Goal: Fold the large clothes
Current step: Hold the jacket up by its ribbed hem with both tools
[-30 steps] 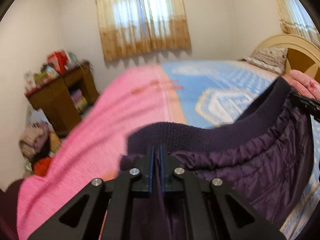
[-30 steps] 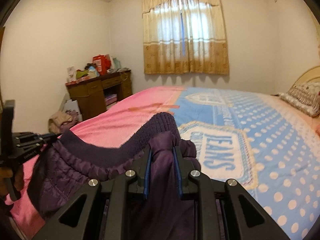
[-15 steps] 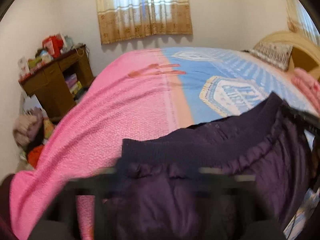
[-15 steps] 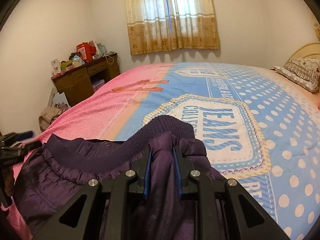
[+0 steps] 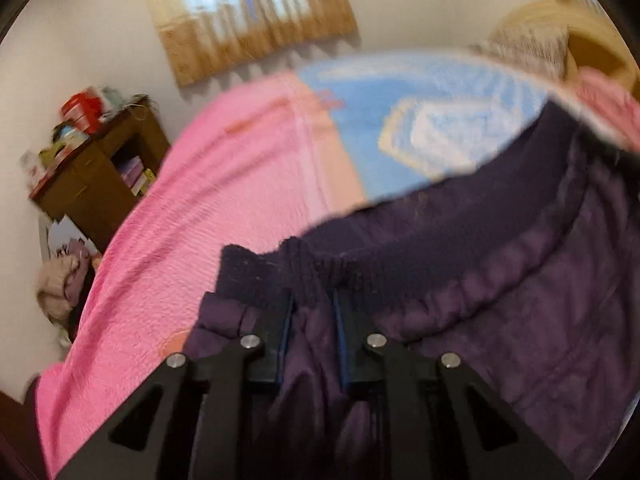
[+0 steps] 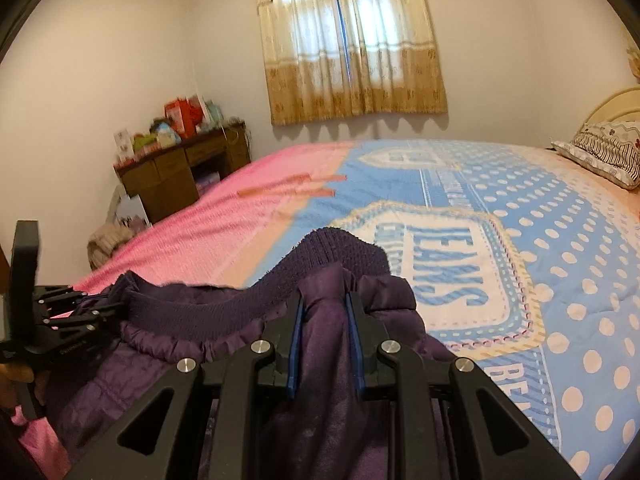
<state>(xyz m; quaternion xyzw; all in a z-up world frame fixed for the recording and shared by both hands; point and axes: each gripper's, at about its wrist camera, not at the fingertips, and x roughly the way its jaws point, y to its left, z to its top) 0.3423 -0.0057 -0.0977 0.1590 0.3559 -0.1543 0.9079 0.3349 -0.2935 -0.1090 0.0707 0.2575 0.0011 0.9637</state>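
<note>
Gripping the purple padded jacket (image 6: 332,360) at its ribbed hem, right gripper (image 6: 323,328) stays clamped; left gripper (image 5: 313,332), at nine o'clock, is closing on hem fabric, spreading it for folding.

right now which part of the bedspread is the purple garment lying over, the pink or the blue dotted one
The pink part, the strip on the desk side; the purple garment drapes over its near edge. The blue dotted part, toward the pillow, lies bare beyond the garment.

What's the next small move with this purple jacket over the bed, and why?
Probably lower both grippers to lay the purple jacket flat on the bedspread. The right gripper clamps its ribbed hem, the left gripper is closing on the other end, and the hem sags between them.
</note>
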